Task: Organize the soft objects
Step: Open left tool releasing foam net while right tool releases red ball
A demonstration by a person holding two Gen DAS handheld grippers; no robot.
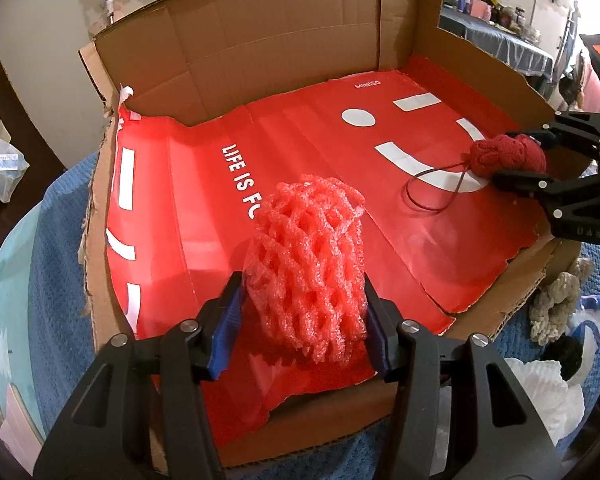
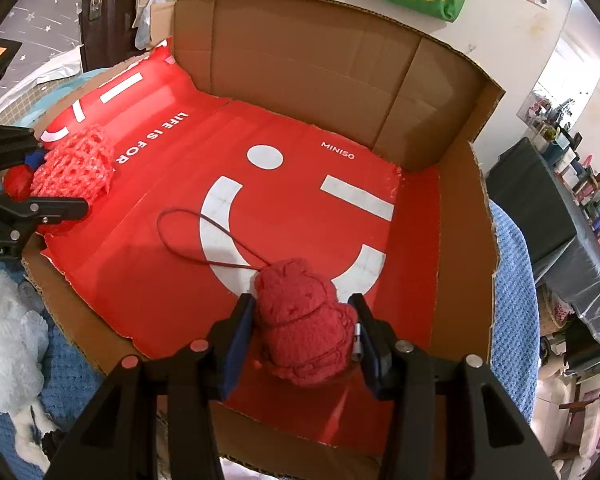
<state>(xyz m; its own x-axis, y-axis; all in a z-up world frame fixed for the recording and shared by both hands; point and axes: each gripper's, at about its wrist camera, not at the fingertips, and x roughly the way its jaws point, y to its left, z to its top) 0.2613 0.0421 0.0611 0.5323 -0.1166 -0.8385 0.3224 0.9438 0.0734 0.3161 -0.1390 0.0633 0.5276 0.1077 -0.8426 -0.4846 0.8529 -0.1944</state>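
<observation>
The left gripper [image 1: 304, 320] is clamped on the pink foam net [image 1: 308, 264], low at 6 o'clock over the red bag lining [image 1: 300, 120] of the cardboard box [image 1: 260, 40]. The right gripper [image 2: 304, 336] appears clamped on the red knitted toy [image 2: 304, 328]; contact on the right pad is unclear. Risk: the toy's cord loop [image 2: 196, 236], trailing toward 10 o'clock, may snag during release.

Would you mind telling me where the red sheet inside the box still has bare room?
The red sheet is bare between the pink foam net and red knitted toy, and back to the cardboard wall. Only the toy's cord loop crosses it. Both near corners are taken.
</observation>
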